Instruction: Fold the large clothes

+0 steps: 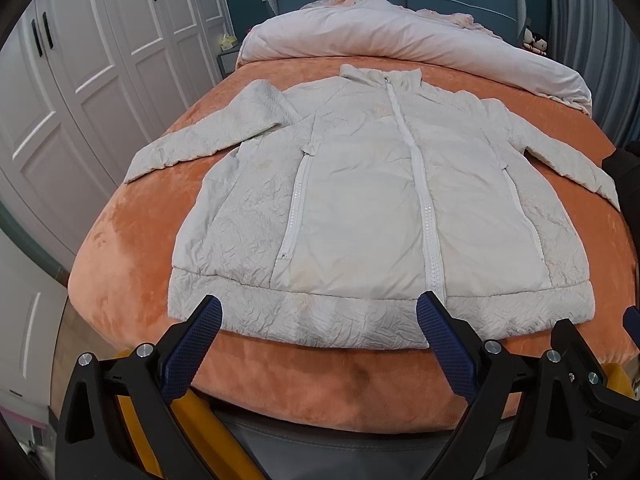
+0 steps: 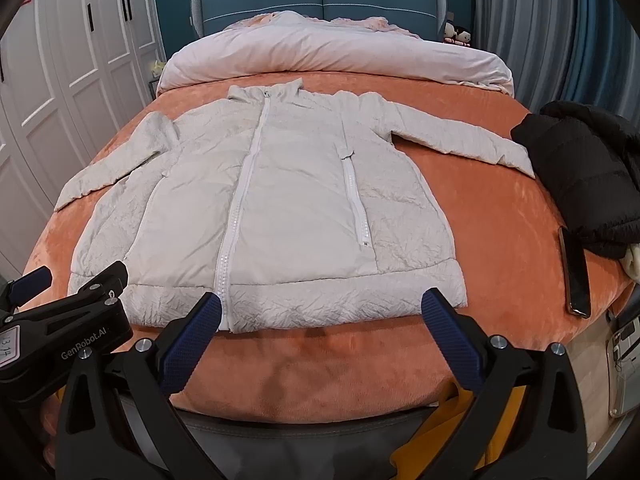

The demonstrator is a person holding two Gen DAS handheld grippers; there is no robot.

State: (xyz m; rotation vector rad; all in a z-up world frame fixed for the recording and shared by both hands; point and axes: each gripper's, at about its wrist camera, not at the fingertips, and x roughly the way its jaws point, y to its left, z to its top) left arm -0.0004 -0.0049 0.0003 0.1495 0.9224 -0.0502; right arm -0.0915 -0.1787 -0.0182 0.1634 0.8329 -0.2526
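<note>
A white zipped puffer jacket (image 1: 360, 200) lies flat, front up, on the orange bedspread (image 1: 320, 380), sleeves spread to both sides, collar toward the headboard. It also shows in the right wrist view (image 2: 272, 216). My left gripper (image 1: 320, 312) is open and empty, hovering just short of the jacket's hem near the bed's foot edge. My right gripper (image 2: 322, 304) is open and empty, also at the hem, to the right of the left one. The left gripper's body (image 2: 68, 320) shows at the lower left of the right wrist view.
A rolled pale duvet (image 2: 336, 56) lies across the bed by the blue headboard. A black jacket (image 2: 588, 176) and a phone (image 2: 576, 276) lie on the bed's right side. White wardrobe doors (image 1: 80, 80) stand on the left, curtains (image 2: 540, 28) on the right.
</note>
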